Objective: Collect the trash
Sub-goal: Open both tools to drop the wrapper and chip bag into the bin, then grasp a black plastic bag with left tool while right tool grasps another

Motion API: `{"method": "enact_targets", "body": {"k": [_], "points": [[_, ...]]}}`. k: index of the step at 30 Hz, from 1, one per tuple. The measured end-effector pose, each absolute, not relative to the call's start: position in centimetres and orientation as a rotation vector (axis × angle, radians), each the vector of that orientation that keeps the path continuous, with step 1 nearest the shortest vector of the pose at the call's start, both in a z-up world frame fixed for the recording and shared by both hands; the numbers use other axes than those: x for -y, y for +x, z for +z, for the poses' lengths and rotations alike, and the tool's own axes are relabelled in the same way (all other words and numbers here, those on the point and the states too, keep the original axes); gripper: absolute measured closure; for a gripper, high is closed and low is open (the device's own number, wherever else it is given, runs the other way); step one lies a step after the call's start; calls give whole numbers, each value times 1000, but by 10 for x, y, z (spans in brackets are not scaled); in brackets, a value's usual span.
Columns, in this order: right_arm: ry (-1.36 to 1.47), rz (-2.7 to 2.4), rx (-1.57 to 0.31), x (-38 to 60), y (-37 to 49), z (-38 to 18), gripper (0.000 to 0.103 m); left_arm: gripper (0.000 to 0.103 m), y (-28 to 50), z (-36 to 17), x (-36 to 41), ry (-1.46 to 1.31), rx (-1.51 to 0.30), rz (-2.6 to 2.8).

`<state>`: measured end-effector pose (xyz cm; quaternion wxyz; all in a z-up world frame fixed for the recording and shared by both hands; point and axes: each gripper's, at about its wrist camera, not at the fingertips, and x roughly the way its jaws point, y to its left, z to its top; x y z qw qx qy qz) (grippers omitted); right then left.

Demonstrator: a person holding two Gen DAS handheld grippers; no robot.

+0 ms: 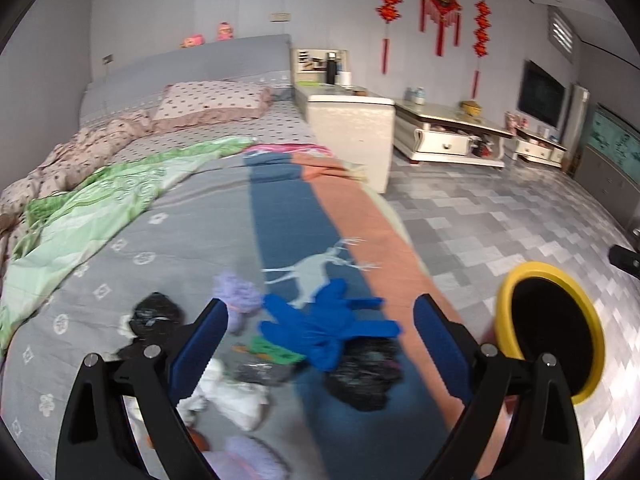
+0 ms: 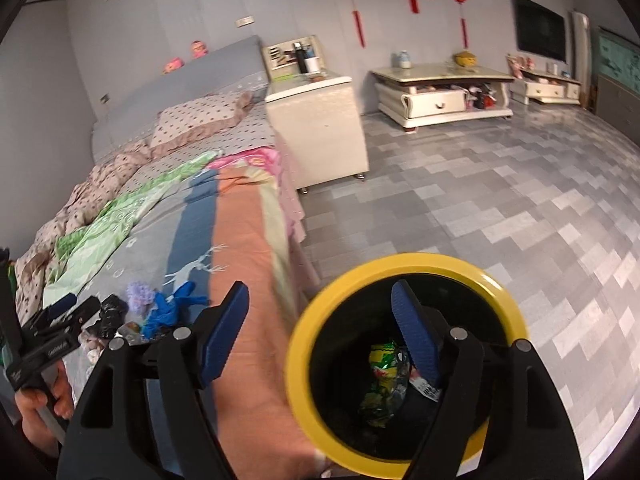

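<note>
**Both grippers empty, one wrapper in the bin**

The bin (image 2: 404, 364) stands on the floor against the bed's (image 1: 192, 216) side edge, upright, its yellow-rimmed round mouth facing up. Inside it, on the dark bottom, lies a crumpled green-and-yellow wrapper (image 2: 382, 380); its long axis runs roughly away from the camera, from the near wall towards the far one.

The right gripper (image 2: 320, 332) hangs over the bin's near-bed rim. Its jaws are spread with nothing between them: one blue pad sits above the bed's orange stripe, the other above the bin's mouth.

The left gripper (image 1: 320, 344) is over the bed, on the side away from the bin, jaws spread wide and empty. In the right wrist view a hand (image 2: 40, 404) holds its handle.

The rest of the trash lies on the bed, beside the bin and well apart from its rim. A blue glove (image 1: 332, 324) lies flat, fingers fanned towards the bin, its long axis across the bed. Just beyond it, farther from the bin, is a lilac clump (image 1: 238, 296). A black crumpled bag (image 1: 362, 376) lies touching the glove's near edge; another black bag (image 1: 154, 312) lies farther from the bin than the lilac clump. A white wad (image 1: 236, 396) and a small green scrap (image 1: 274, 350) lie between the two black bags. These pieces are blurred, so their long axes are hard to read.
</note>
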<state>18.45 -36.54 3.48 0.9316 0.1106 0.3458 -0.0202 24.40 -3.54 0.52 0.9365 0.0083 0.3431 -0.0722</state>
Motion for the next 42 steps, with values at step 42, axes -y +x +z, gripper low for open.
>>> {"method": "enact_targets", "body": {"k": [42], "points": [[-133,310,-1088,120,289,-119,32,17,355,-143,-138,-62,-998,87]]}}
